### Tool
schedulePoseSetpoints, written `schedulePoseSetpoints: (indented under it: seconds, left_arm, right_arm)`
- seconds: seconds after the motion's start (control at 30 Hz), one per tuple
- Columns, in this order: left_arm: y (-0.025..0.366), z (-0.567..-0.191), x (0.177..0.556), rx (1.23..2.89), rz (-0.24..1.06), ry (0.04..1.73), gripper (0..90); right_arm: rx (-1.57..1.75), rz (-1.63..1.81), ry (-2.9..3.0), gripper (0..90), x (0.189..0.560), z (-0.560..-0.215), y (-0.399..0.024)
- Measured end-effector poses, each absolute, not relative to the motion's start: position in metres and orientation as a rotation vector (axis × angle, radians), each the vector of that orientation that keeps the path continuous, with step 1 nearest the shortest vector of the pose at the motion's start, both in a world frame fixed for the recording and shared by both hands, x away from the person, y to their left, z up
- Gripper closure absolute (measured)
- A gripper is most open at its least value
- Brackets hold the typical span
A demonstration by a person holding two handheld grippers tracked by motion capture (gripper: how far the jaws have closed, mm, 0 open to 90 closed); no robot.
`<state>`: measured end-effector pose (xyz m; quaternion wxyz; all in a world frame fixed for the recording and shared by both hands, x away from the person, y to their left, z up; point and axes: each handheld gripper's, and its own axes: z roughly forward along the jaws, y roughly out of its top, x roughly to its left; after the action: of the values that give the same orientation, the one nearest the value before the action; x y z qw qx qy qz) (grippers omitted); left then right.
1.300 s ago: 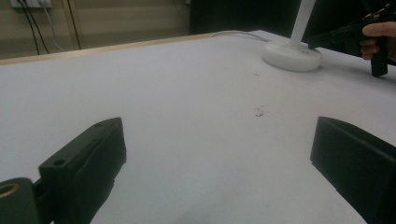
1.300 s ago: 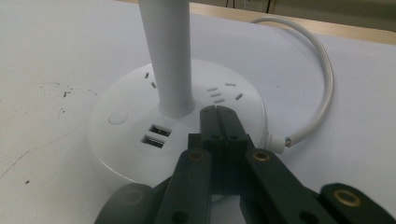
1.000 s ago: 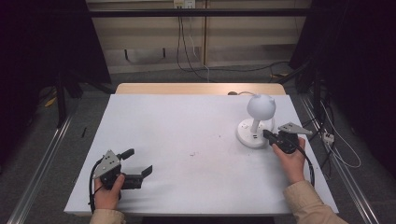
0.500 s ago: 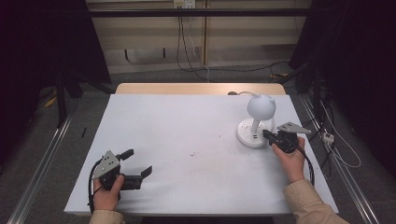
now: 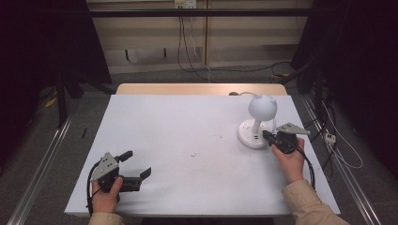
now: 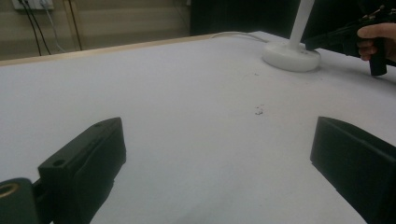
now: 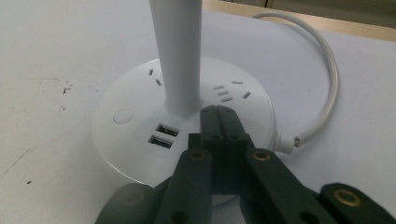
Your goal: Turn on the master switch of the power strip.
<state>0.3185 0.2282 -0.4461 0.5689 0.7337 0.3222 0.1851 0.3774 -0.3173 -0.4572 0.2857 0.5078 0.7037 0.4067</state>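
**R jaws closed over lamp base**

Lamp [image 5: 257, 123] at surface [image 5: 187, 140] right-rear. R gripper [image 7: 218, 122]: jaws pressed together, empty, tips over base by stem. L gripper [image 5: 136, 166] near-left corner, jaws spread wide, nothing btwn.

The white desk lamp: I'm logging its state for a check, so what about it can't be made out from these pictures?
- White desk lamp: lit or off, unclear in the high view.
- Its round head: cut off by the top edge in both gripper views.
- Whether the right gripper touches the stem: its own shut fingers hide the contact.
- White cord: far end runs off the frame.
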Motion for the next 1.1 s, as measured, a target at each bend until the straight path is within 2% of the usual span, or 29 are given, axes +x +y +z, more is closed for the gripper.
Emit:
schedulePoseSetpoints:
  seconds: [0.77,0.8,0.87,1.1]
  left_arm:
    - [0.225,-0.446,0.322,1.715,0.420,0.752,2.9]
    - [0.225,-0.446,0.322,1.714,0.419,0.752,2.9]
    - [0.224,-0.445,0.323,1.713,0.419,0.751,2.9]
    - [0.220,-0.446,0.324,1.718,0.413,0.745,2.9]
  right_arm:
    - [1.361,1.207,1.830,89.8,0.369,-0.449,-0.326]
    - [1.363,1.221,1.826,89.3,0.368,-0.448,-0.327]
    - [1.370,1.228,1.824,81.6,0.367,-0.448,-0.327]
    - [1.374,1.258,1.827,76.5,0.363,-0.447,-0.327]
